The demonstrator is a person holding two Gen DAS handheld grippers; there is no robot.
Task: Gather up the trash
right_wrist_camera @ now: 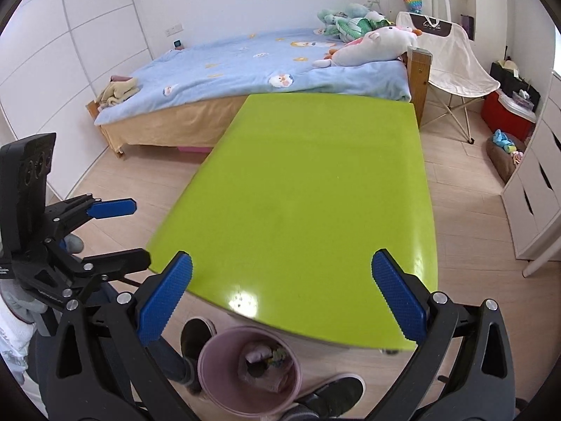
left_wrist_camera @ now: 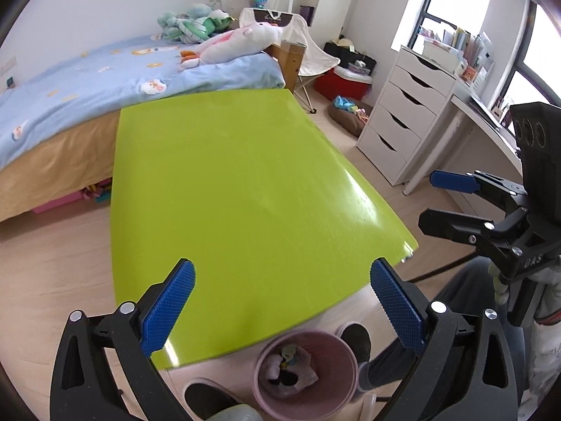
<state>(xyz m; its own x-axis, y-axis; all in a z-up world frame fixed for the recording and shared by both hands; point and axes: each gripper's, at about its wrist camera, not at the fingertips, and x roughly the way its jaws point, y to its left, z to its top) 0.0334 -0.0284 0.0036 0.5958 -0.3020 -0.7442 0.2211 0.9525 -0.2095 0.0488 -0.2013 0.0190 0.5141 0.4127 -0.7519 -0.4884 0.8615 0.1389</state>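
A pink bin (left_wrist_camera: 305, 373) stands on the floor at the near edge of the lime-green table (left_wrist_camera: 245, 189), between a person's shoes. Crumpled trash (left_wrist_camera: 291, 365) lies inside the bin (right_wrist_camera: 249, 372). The green table top (right_wrist_camera: 308, 193) carries nothing. My left gripper (left_wrist_camera: 282, 280) hangs open above the table's near edge, nothing between its blue pads. My right gripper (right_wrist_camera: 280, 273) is open too, over the same edge and the bin. Each gripper shows in the other's view: the right gripper (left_wrist_camera: 429, 200) at right, the left gripper (right_wrist_camera: 140, 231) at left, both open and empty.
A bed (right_wrist_camera: 245, 70) with a blue cover and plush toys runs behind the table. A white drawer unit (left_wrist_camera: 406, 112) and desk stand to the right. A folding chair (right_wrist_camera: 452, 59), a red box (right_wrist_camera: 508, 112) and a brown cushion (left_wrist_camera: 347, 119) sit at the far right.
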